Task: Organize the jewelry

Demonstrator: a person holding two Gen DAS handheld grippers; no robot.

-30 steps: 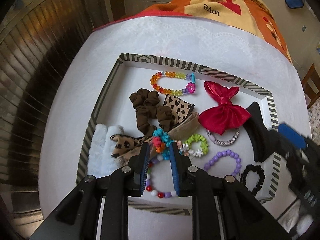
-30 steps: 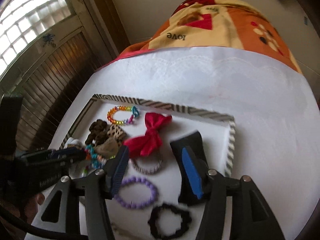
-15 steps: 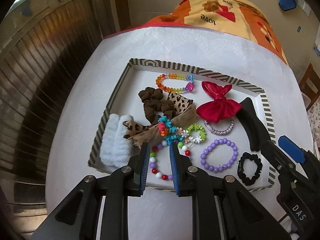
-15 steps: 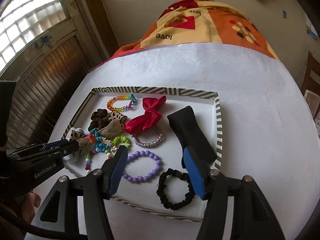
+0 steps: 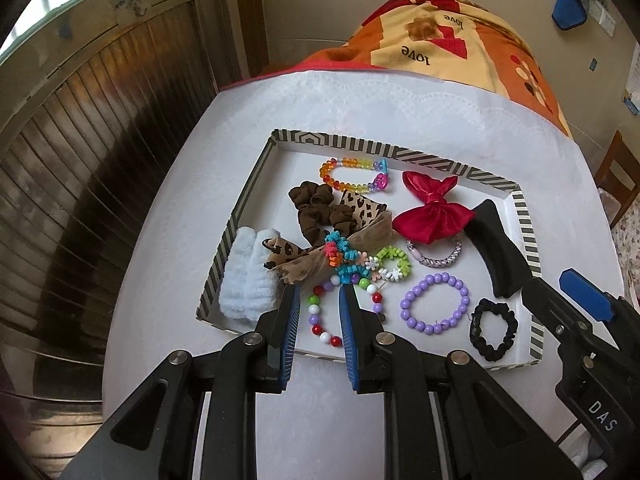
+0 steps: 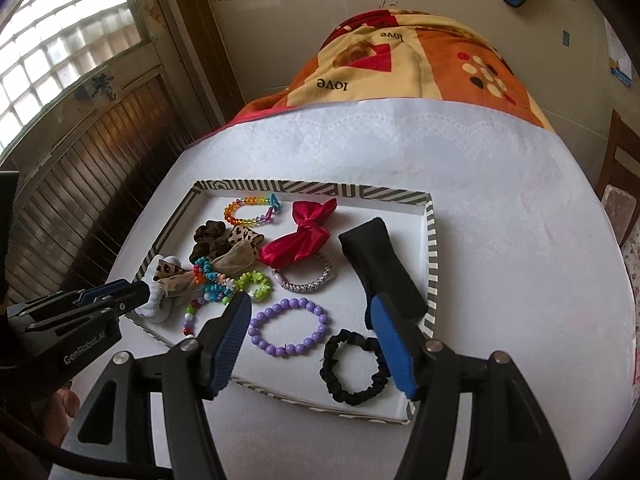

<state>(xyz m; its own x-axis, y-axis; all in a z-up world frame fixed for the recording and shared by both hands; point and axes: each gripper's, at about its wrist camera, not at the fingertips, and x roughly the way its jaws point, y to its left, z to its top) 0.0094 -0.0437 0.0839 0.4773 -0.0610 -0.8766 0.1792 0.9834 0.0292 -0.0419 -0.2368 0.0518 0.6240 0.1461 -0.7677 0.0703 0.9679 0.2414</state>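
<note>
A striped-rim white tray (image 5: 256, 192) (image 6: 431, 248) holds several bracelets and hair ties: a rainbow bead bracelet (image 5: 352, 176), a brown scrunchie (image 5: 316, 210), a leopard bow (image 5: 320, 248), a red bow (image 5: 430, 214) (image 6: 300, 236), a purple bead bracelet (image 5: 435, 304) (image 6: 289, 333), a black scrunchie (image 5: 494, 334) (image 6: 354, 368) and a black hair clip (image 5: 498, 248) (image 6: 380, 264). My left gripper (image 5: 318, 298) is open and empty, above a multicoloured bead bracelet (image 5: 320, 320) at the tray's near edge. My right gripper (image 6: 310, 314) is open wide and empty, above the purple bracelet.
The tray sits on a white tablecloth (image 5: 400, 112) over an orange patterned blanket (image 6: 400, 60). A wooden shutter door (image 5: 80, 160) is to the left. A wooden chair (image 6: 618, 184) stands at the right. A white fluffy scrunchie (image 5: 246, 280) lies in the tray's left corner.
Both grippers have pulled back and up from the tray. The left jaws have drawn off the teal bead cluster, which stays on the leopard bow. The right jaws stay wide.
</note>
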